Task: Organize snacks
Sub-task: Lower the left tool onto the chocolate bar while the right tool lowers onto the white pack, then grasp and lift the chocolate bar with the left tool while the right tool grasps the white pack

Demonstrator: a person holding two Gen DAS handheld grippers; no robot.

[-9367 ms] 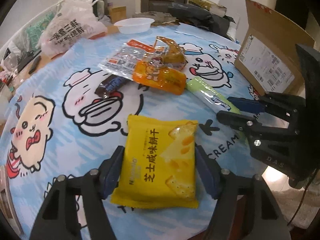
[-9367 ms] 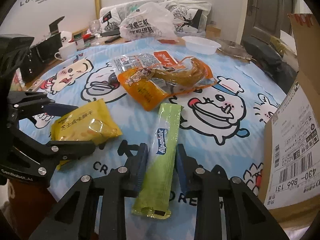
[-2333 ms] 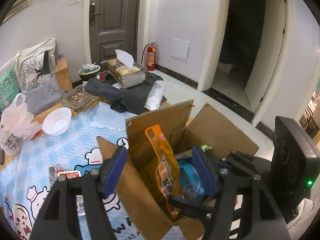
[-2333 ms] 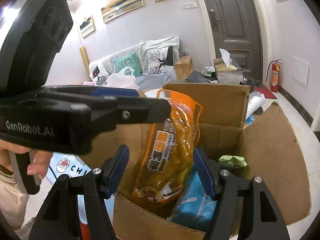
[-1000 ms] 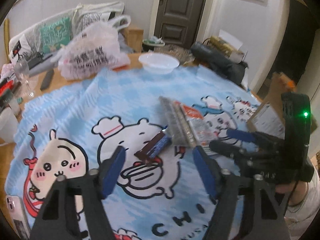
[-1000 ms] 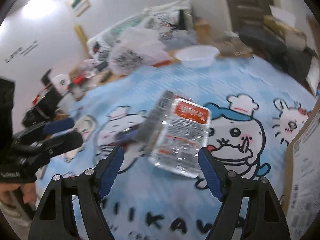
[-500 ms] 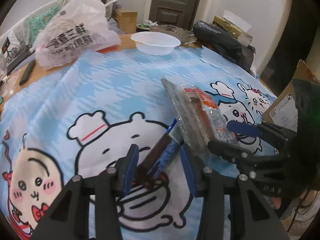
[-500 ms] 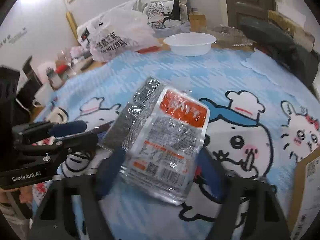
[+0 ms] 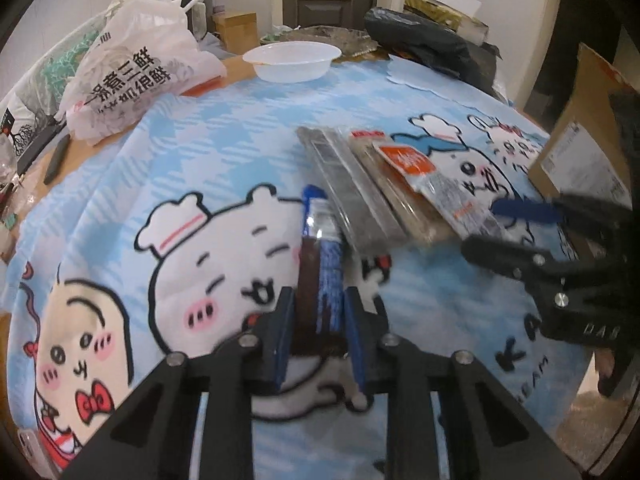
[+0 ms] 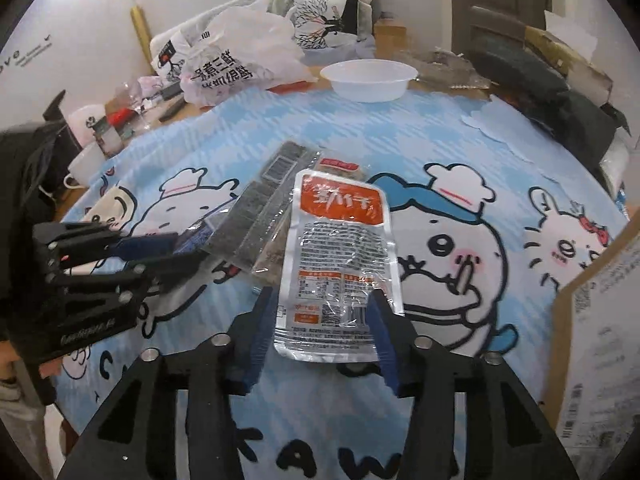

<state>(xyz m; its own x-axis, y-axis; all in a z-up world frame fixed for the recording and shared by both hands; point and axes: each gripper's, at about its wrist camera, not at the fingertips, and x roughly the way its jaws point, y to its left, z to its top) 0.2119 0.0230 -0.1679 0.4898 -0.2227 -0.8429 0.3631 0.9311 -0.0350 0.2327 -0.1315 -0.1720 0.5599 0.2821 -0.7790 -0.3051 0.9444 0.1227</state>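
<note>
Mid-table on the cartoon tablecloth (image 9: 224,148), your left gripper (image 9: 319,334) has just closed on the brown-blue bar (image 9: 320,264), your right gripper (image 10: 322,330) closing round the clear pouch (image 10: 340,256), both presumably bound for the cardboard box (image 9: 580,152) at the right edge.

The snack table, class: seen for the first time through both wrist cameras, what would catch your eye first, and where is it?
First the bright blue cartoon tablecloth covering the table. Then the left gripper, low in its own view, jaws just closing onto a dark brown-and-blue snack bar, and the right gripper astride a clear pouch with an orange label. A white bowl sits at the far edge.
</note>
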